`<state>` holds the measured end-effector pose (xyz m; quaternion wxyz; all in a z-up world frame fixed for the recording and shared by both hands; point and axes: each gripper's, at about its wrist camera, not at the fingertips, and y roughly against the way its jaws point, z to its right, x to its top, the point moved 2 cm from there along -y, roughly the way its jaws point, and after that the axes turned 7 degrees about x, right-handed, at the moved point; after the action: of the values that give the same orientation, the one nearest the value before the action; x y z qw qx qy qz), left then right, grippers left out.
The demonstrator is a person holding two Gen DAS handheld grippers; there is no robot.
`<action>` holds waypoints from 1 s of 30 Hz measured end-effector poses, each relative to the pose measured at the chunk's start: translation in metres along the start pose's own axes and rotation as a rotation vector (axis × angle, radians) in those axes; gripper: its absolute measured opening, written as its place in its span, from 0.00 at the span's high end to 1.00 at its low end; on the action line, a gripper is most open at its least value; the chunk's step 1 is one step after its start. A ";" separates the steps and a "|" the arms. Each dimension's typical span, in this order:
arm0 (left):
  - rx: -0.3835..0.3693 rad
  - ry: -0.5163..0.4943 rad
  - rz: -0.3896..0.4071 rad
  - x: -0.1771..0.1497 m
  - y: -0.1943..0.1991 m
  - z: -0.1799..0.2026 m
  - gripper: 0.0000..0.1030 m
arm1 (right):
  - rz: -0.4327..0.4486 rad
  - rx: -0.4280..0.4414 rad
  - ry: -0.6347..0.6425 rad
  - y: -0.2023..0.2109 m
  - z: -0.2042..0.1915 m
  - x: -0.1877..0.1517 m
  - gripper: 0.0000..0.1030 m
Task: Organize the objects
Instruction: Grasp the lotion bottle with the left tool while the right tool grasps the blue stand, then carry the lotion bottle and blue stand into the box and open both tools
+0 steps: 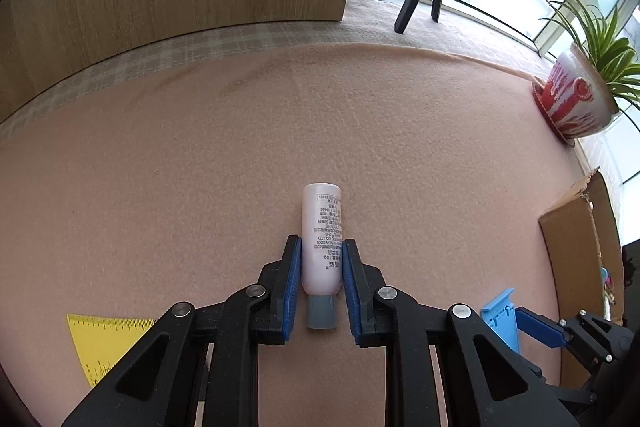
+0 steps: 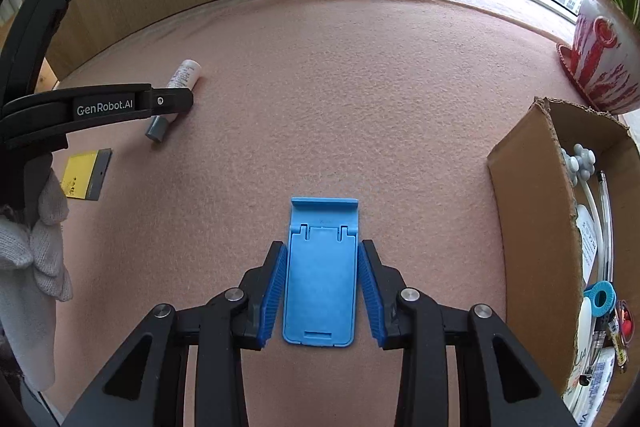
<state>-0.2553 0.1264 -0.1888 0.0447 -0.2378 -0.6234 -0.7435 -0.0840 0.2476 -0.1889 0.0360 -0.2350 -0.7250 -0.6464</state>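
2 grippers (image 1: 321, 267) (image 2: 322, 279) flank tube (image 1: 322, 243), stand (image 2: 321, 271).

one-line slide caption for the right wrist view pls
Right gripper straddles a blue phone stand on pink felt, pads not quite touching; cardboard box of sorted items alongside.

Pale pink tube (image 1: 321, 239) with grey cap, blue stand (image 2: 321, 273), yellow ruler (image 1: 105, 343), red-and-white pot (image 1: 576, 99)

A pink felt worktop (image 2: 320, 99) carries a white tube (image 1: 321, 239), blue stand (image 2: 321, 275), yellow ruler (image 1: 100, 339), cardboard box (image 2: 532, 227) and potted plant (image 1: 576, 103).
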 end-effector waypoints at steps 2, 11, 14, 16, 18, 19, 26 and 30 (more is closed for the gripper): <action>-0.014 0.008 -0.006 -0.015 0.008 0.001 0.79 | -0.004 0.009 0.019 0.001 -0.001 -0.004 0.68; -0.034 0.061 -0.030 -0.062 0.030 0.009 0.79 | 0.010 0.078 0.030 0.012 0.005 -0.023 0.68; -0.044 0.092 -0.030 -0.076 0.040 0.011 0.79 | 0.014 0.110 0.015 0.017 0.010 -0.031 0.68; -0.049 0.105 -0.028 -0.084 0.046 0.013 0.79 | 0.019 0.128 0.007 0.022 0.011 -0.036 0.68; -0.051 0.109 -0.024 -0.089 0.051 0.017 0.79 | 0.026 0.143 0.008 0.029 0.013 -0.039 0.68; -0.053 0.113 -0.021 -0.091 0.054 0.019 0.79 | 0.032 0.149 0.011 0.033 0.014 -0.041 0.68; -0.080 0.100 0.012 -0.092 0.075 0.047 0.79 | 0.088 0.186 0.012 0.067 0.023 -0.050 0.68; -0.112 0.069 0.040 -0.082 0.088 0.076 0.79 | 0.144 0.188 0.009 0.097 0.038 -0.053 0.68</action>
<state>-0.1282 0.1606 -0.1345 0.0676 -0.2267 -0.5739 -0.7840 0.0100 0.2732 -0.1247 0.1072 -0.2793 -0.7634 -0.5725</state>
